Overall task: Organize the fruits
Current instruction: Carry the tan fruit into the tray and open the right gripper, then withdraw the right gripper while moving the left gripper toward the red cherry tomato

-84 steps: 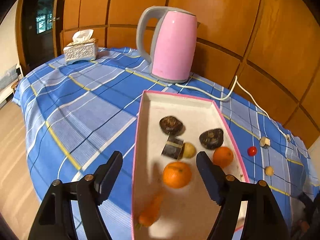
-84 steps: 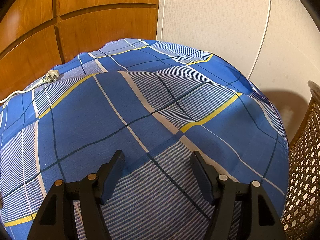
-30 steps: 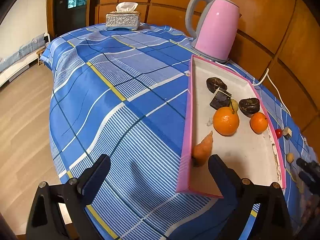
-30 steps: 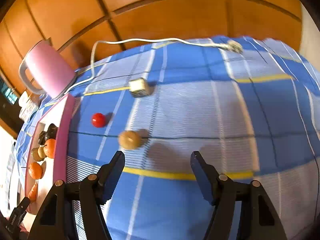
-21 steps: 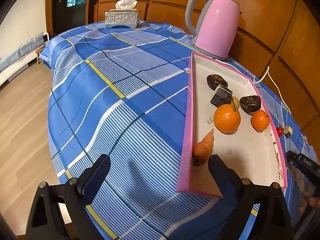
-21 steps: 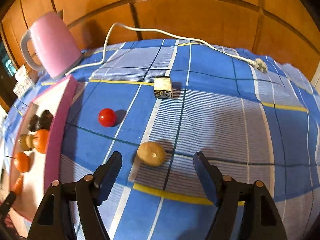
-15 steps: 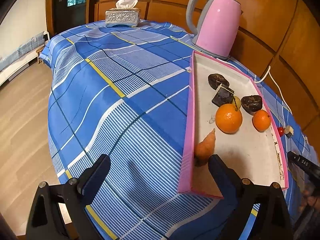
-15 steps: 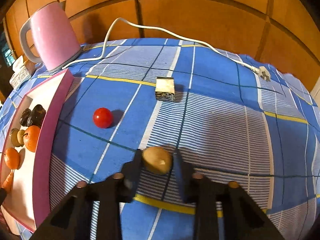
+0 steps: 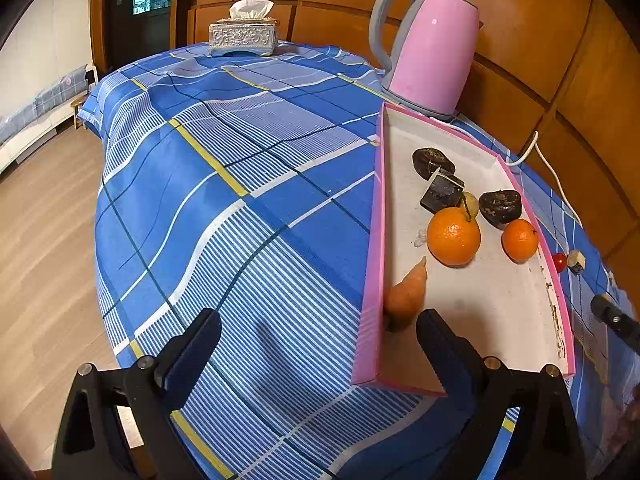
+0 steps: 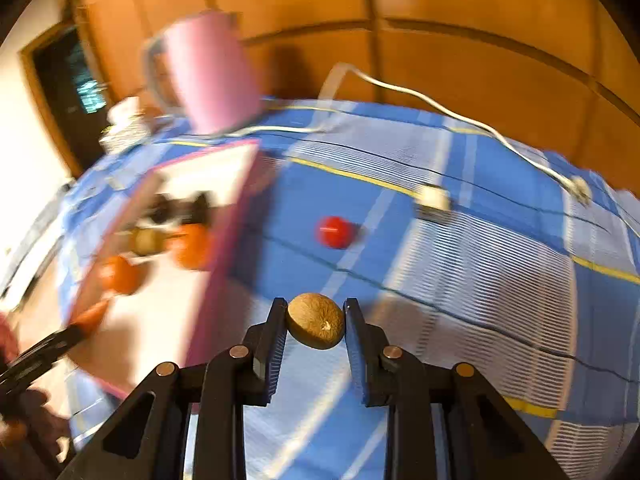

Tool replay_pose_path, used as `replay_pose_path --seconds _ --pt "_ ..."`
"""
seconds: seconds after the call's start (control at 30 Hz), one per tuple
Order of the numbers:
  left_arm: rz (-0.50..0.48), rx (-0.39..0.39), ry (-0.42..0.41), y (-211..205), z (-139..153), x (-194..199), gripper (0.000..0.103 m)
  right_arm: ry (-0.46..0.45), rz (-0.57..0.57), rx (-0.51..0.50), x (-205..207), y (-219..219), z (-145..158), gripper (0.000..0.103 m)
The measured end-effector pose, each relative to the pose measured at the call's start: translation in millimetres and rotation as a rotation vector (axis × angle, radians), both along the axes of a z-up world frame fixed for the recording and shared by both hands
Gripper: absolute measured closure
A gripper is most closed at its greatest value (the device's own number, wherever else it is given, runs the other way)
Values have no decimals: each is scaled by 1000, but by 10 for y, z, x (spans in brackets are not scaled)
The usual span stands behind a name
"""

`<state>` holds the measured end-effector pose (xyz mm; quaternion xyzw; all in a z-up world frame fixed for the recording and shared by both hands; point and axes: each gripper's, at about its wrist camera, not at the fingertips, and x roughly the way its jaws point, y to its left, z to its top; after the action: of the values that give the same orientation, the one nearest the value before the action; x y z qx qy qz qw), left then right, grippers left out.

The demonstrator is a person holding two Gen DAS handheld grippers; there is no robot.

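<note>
Right tongs (image 10: 315, 322) clench brown fruit (image 10: 315, 326) beside pink tray (image 9: 370, 264); left tongs (image 9: 316, 340) released; red ball (image 10: 334, 232), kettle (image 9: 430, 48) beyond

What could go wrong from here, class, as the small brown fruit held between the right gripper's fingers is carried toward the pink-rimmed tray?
1. The round brown fruit is pinched only at the tips of the right gripper, so it could slip and roll off the cloth.
2. It could clip the raised rim of the tray on the way in.
3. Dropped among the oranges, it might knock them rolling; the left gripper hangs open, steadying nothing.
</note>
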<state>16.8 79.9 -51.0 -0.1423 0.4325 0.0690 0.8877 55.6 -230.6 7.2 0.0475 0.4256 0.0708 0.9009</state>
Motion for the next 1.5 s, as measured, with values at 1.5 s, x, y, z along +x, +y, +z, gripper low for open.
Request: replay_pose_path --seconds 1.5 --pt "-16 21 -25 -31 93 -65 4 -42 136 -13 -149 667 77 65"
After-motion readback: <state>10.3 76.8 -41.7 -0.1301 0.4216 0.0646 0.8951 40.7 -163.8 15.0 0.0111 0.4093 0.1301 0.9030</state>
